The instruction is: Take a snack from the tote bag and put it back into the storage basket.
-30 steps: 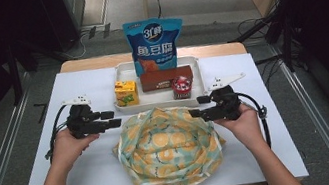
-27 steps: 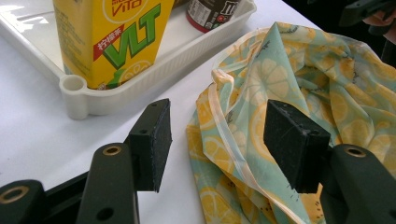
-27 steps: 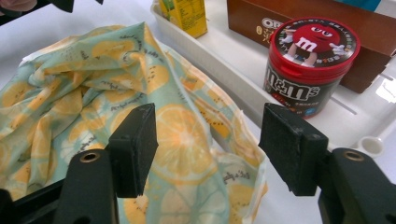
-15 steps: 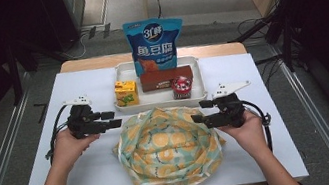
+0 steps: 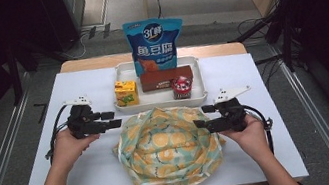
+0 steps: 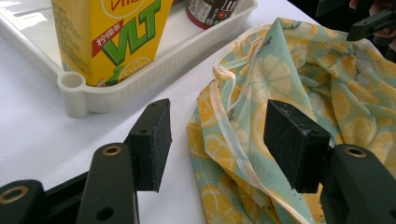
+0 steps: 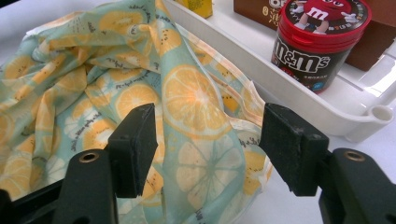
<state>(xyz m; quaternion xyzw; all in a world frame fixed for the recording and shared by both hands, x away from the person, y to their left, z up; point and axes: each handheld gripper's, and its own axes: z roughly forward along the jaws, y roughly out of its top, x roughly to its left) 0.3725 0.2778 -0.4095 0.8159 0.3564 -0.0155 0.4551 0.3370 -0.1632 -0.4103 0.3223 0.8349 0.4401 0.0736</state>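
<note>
A crumpled cloth bag [image 5: 169, 145] printed with lemon slices lies on the white counter [image 5: 284, 153], at the near edge between a person's two hands. The left claw [image 5: 115, 119] hovers at the bag's left rim, its jaws standing wide apart with nothing clamped between them; in the left gripper view the bag's stitched hem [image 6: 233, 140] runs up between the two pads without touching either. The right claw [image 5: 203, 116] sits at the bag's right rim, jaws likewise spread and holding nothing, with folds of fabric [image 7: 187, 116] lying below and between the pads in the right gripper view.

Just behind the bag, almost touching its far edge, a white tray [image 5: 121, 72] blocks the way toward the back of the counter. In the tray, a yellow drink carton [image 5: 126, 93] stands upright at the left corner, near the left claw. A brown box [image 5: 162, 78] lies along the middle, and a red-lidded candy tub [image 5: 182, 87] stands at the right front, close to the right claw. A tall blue snack pouch [image 5: 154, 46] stands upright at the back of the tray, behind the box. A black cable [image 5: 57, 130] trails from the left claw across the counter's left side.
</note>
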